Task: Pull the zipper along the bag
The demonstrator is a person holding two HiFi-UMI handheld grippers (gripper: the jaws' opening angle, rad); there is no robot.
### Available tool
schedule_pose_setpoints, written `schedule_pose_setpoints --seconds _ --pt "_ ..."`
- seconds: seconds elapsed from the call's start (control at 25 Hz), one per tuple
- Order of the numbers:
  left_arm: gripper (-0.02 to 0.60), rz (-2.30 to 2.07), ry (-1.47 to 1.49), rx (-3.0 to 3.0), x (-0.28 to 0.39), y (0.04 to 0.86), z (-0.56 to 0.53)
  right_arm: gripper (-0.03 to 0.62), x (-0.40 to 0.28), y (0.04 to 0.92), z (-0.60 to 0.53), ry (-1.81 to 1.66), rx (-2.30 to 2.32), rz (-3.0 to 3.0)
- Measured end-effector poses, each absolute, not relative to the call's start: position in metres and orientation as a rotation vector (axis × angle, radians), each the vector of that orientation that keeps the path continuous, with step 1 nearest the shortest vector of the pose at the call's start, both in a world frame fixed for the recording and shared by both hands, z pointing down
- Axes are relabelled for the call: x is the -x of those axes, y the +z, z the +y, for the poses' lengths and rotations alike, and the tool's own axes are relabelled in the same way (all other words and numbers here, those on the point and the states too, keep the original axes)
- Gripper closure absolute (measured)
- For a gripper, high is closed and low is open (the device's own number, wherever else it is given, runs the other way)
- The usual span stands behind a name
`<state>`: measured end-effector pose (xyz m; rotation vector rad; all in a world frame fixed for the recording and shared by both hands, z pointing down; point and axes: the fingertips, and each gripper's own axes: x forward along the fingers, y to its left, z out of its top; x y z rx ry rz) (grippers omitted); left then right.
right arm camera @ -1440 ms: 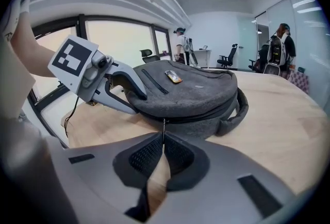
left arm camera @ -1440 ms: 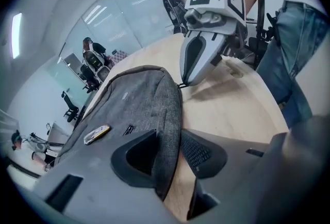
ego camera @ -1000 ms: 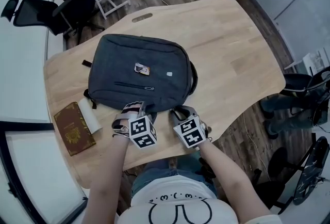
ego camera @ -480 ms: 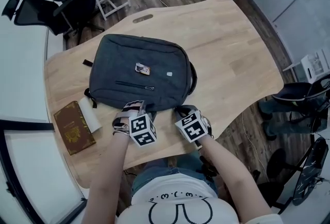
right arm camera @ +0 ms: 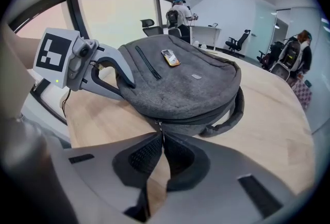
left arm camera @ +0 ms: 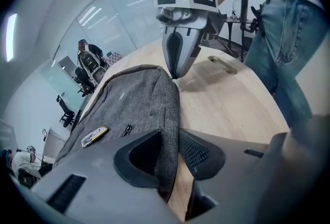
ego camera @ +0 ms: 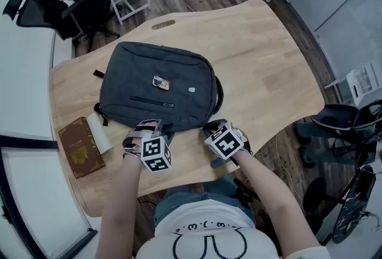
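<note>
bag (ego camera: 156,88) lies flat on the table (ego camera: 262,61). left gripper (ego camera: 160,127), jaws just closing, clamps its near edge; right gripper (ego camera: 209,128), likewise closing, pinches the zipper pull (right arm camera: 160,126). grip step looks done, so next likely: draw the pull along the track, bag braced.

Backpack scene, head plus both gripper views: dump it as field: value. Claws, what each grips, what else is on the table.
bag: dark grey backpack, lying flat on the wooden table
left claw: has just been closing; pinches a fold of fabric at the bag's near edge
right claw: jaws have just closed, nearly together, on the zipper pull at the bag's near side
on the bag: small tag
other items: brown book and white object, left of the bag
</note>
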<state>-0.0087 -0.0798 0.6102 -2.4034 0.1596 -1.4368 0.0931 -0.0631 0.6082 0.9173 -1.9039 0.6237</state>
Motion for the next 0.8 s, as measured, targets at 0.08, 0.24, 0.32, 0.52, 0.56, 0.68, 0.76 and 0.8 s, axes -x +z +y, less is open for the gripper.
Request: schedule_pose_setpoints --seconds 0.08,0.24,0.32,0.52,0.56,0.68,0.76,0.8 --pt "0.468 0.137 -1.434 2.368 0.009 0.61 -0.079 0.526 -0.1 0.606 -0.066 0.583 -0.881 -1.886" --pt "0.472 0.124 -1.425 2.333 0.011 0.611 -0.078 0.53 -0.124 0.602 -0.075 0.506 -0.842 -1.844" --pt "0.473 0.117 -1.424 2.316 0.011 0.611 -0.078 0.53 -0.139 0.599 -0.083 0.479 -0.831 -1.83" --pt "0.476 0.09 -1.43 2.276 0.011 0.613 -0.077 0.53 -0.163 0.595 -0.105 0.41 -0.776 -1.807" --pt "0.476 0.088 -1.431 2.272 0.011 0.613 -0.077 0.529 -0.166 0.596 -0.11 0.398 -0.761 -1.803" --pt "0.476 0.085 -1.428 2.283 0.012 0.614 -0.077 0.528 -0.172 0.599 -0.122 0.37 -0.719 -1.798" --pt "0.476 0.074 -1.428 2.28 0.013 0.614 -0.076 0.529 -0.175 0.601 -0.13 0.353 -0.694 -1.799" --pt "0.476 0.064 -1.428 2.269 0.013 0.614 -0.076 0.528 -0.177 0.602 -0.134 0.345 -0.682 -1.8"
